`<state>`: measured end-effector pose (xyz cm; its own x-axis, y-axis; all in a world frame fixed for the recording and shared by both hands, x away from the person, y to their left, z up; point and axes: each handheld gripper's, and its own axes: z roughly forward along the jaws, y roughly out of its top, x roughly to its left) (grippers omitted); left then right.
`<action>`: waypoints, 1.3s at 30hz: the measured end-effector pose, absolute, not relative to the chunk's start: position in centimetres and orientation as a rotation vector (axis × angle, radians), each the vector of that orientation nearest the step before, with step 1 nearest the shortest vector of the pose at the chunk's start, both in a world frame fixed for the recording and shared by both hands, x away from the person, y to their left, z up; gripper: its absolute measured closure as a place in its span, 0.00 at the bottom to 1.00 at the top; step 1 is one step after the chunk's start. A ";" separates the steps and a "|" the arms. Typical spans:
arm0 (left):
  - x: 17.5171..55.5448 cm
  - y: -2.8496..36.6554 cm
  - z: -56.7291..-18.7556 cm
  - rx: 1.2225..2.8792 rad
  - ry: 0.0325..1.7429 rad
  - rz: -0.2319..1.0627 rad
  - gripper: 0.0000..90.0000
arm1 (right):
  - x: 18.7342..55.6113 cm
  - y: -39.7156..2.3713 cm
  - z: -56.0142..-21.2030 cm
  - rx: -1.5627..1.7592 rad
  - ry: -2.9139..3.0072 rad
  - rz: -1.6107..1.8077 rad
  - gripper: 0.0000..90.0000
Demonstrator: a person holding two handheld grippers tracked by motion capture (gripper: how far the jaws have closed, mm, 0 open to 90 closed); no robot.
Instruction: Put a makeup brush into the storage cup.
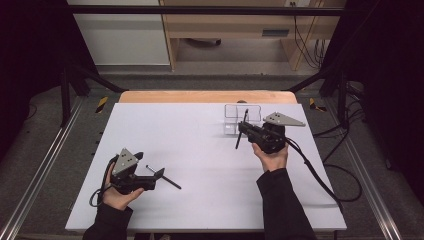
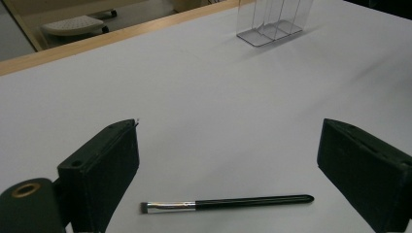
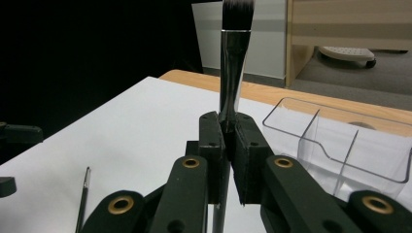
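Nearest the person, the left tongs (image 1: 159, 175) are hovering low over the white counter (image 1: 200, 130), their jaws standing wide apart with nothing pressed between them. A thin brush (image 2: 228, 202) with a black handle and a silver collar is lying flat on the counter just beyond those tongs, crosswise in the gap between the jaws in the left gripper view, touching neither one. Farther off, well apart from the thin brush and toward the far right of the counter, the right tongs (image 1: 242, 127) are gripping a bigger brush (image 3: 232, 77), jaws closed tight on its dark handle. That brush is standing nearly upright, its dark bristles with pale tips pointing up above the jaws in the right gripper view. Just beyond the bigger brush, a clear plastic holder (image 3: 340, 145) with divided compartments is sitting on the counter near its far edge, the brush close beside it and not inside any compartment.
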<state>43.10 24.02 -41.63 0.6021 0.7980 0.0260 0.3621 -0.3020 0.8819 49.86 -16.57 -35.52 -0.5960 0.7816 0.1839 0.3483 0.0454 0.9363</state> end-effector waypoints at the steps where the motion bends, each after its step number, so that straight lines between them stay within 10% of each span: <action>1: 43.1 24.1 -41.6 1.900 0.930 0.588 0.08 | 50.0 -16.6 -35.4 1.136 1.951 1.568 0.94; 39: 43.3 24.6 -41.8 1.893 0.951 0.589 0.08 | 55.3 -17.3 -33.8 1.179 1.835 1.458 0.94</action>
